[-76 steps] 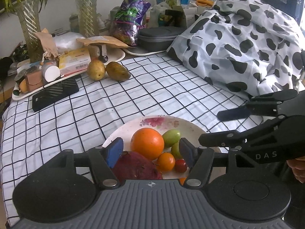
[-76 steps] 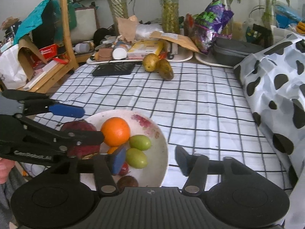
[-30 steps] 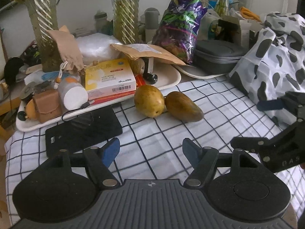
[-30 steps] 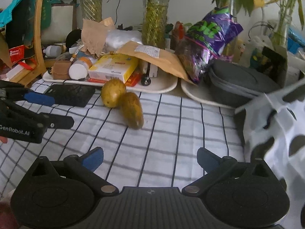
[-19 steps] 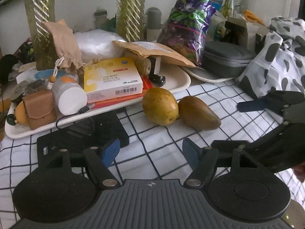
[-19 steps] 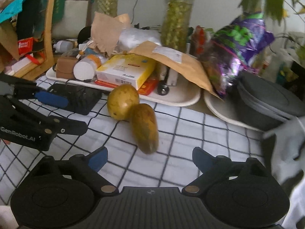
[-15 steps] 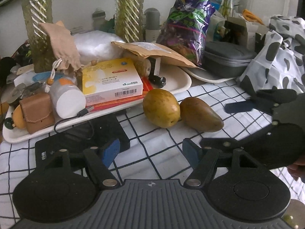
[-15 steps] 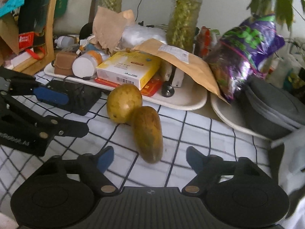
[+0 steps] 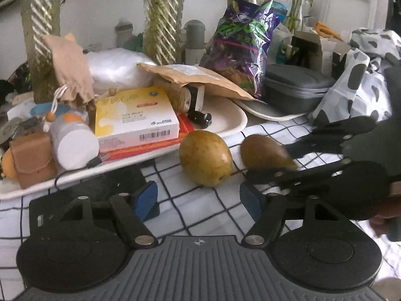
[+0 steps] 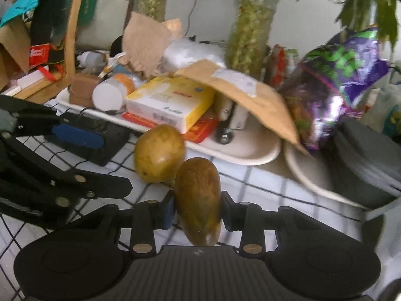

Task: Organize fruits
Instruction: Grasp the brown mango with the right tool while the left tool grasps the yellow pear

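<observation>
Two mangoes on checked cloth. Right gripper jaws just closing, clamped on long mango, axis 12–6 o'clock. Left gripper apart, empty; round mango at its 12, nearer.

Right hand-held gripper just closing (left one agape).

I see soft daylight from the back, washing out the wall. Fisheye bending curves my edges, and motion blur smears the longer mango and the right side.
</observation>
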A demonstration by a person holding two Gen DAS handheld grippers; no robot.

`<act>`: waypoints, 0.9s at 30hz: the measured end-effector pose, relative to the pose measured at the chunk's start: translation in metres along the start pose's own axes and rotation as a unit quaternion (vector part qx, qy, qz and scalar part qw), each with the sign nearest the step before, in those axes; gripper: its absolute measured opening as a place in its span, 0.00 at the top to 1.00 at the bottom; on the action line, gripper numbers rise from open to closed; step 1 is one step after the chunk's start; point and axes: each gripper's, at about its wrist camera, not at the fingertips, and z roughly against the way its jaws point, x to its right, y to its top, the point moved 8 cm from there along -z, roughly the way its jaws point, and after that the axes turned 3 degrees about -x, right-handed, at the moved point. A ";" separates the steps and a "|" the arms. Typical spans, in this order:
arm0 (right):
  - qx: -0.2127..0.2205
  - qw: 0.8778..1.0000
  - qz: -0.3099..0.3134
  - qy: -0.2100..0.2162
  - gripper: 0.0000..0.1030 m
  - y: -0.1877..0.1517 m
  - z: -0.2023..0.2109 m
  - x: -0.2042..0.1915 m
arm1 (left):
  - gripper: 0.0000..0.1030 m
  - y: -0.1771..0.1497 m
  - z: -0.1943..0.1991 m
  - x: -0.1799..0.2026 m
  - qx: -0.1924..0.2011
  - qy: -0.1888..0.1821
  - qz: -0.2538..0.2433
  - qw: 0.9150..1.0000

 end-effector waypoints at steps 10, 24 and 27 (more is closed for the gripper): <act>0.021 0.999 -0.039 -0.010 0.63 -0.002 0.027 0.040 | 0.31 0.020 -0.031 0.016 0.016 0.015 0.014 1.000; 0.022 0.999 -0.048 -0.009 0.63 -0.009 0.037 0.056 | 0.41 0.036 -0.057 0.028 0.002 0.000 0.052 0.999; 0.022 0.999 -0.049 -0.009 0.63 -0.010 0.039 0.056 | 0.42 0.037 -0.058 0.027 -0.008 -0.002 0.059 0.998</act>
